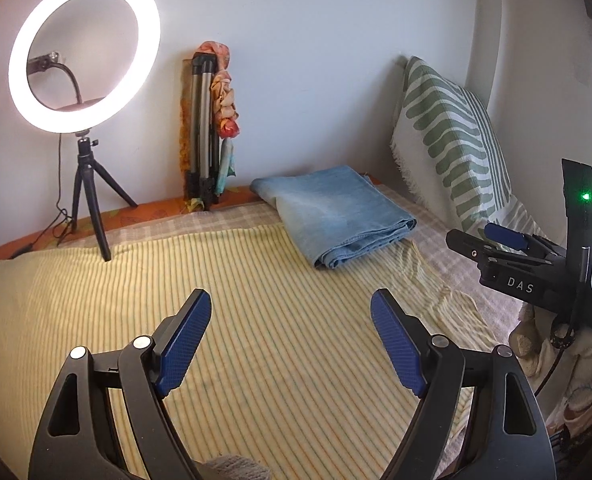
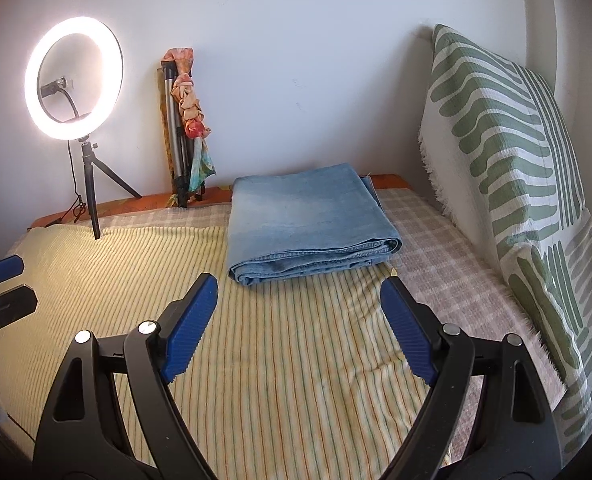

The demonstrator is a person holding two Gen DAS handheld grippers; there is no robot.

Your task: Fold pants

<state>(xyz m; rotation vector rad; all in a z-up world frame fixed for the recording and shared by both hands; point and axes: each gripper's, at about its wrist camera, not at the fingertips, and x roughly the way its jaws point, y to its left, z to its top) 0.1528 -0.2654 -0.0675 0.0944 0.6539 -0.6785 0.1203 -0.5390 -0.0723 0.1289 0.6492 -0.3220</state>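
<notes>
Light blue denim pants [image 1: 336,216] [image 2: 308,220] lie folded into a flat rectangle at the far side of the bed, stacked hems facing me. My left gripper [image 1: 289,304] hovers open over the yellow striped blanket [image 1: 175,280], well short of the pants and left of them, nothing between its blue pads. My right gripper [image 2: 298,288] is open too, just in front of the folded edge, empty and not touching the denim. In the left wrist view the right gripper [image 1: 508,240] shows from the side at the right edge.
A lit ring light on a small tripod [image 1: 83,52] [image 2: 73,76] stands at the far left of the bed. A folded tripod with a scarf [image 1: 207,120] leans on the wall. A green patterned pillow [image 2: 508,152] lines the right side. A checked sheet [image 2: 436,248] lies under the blanket.
</notes>
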